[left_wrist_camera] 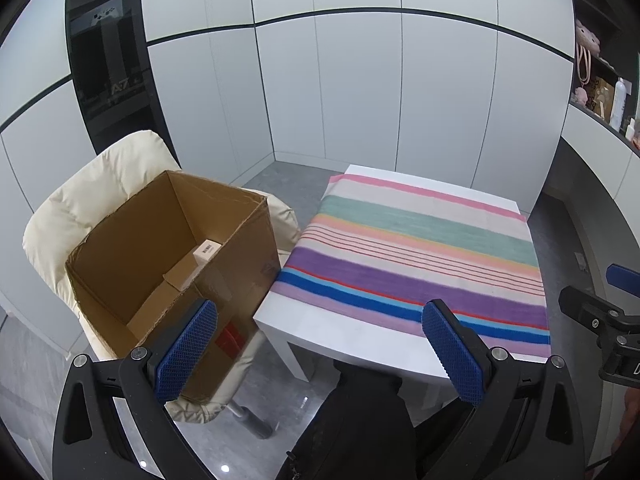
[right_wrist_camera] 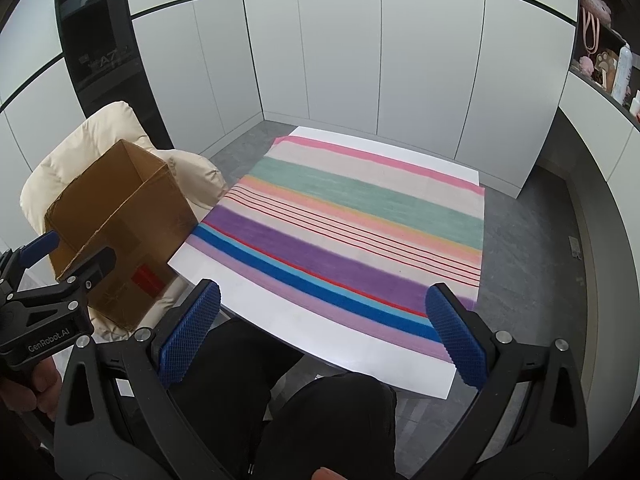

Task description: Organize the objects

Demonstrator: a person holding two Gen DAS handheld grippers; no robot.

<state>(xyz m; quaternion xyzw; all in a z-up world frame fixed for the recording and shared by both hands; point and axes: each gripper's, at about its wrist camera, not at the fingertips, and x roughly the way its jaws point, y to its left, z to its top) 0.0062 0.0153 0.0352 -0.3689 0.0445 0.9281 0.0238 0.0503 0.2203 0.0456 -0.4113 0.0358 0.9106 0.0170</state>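
Both grippers, left (left_wrist_camera: pixel 320 344) & right (right_wrist_camera: pixel 322 330), spread wide, empty, over bare striped cloth (left_wrist_camera: pixel 420 256); cardboard box (left_wrist_camera: pixel 160 260) at 9 o'clock on cushioned chair (left_wrist_camera: pixel 80 208) could tip if nudged.

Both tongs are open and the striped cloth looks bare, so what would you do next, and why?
Probably just draw both back and stop. The left tongs and right tongs hold nothing, the striped cloth carries no items, and a small box already lies inside the cardboard box.
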